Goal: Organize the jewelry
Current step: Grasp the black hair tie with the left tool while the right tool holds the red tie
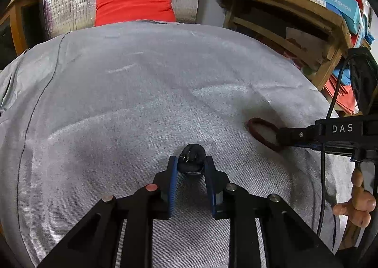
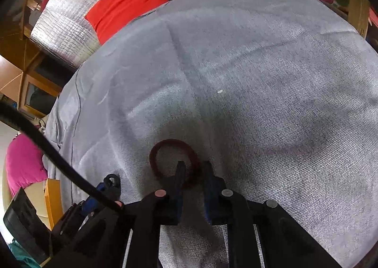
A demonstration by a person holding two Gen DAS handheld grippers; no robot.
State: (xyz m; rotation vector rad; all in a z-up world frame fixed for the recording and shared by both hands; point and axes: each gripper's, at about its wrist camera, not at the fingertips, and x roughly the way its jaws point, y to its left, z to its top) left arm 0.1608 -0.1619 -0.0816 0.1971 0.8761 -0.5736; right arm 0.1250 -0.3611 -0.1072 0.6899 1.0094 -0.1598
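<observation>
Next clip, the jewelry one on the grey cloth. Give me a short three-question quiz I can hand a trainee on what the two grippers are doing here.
1. True or false: the left gripper has a small black item between its blue pads.
2. What does the right gripper grip? A) a red cushion B) the dark red ring band C) a wicker basket
3. Fill in: both items lie on a ____ cloth.

Key
1. True; the pads press on its two sides.
2. B; one finger reaches inside the loop, the other outside, closed on its near edge.
3. Grey.
</observation>
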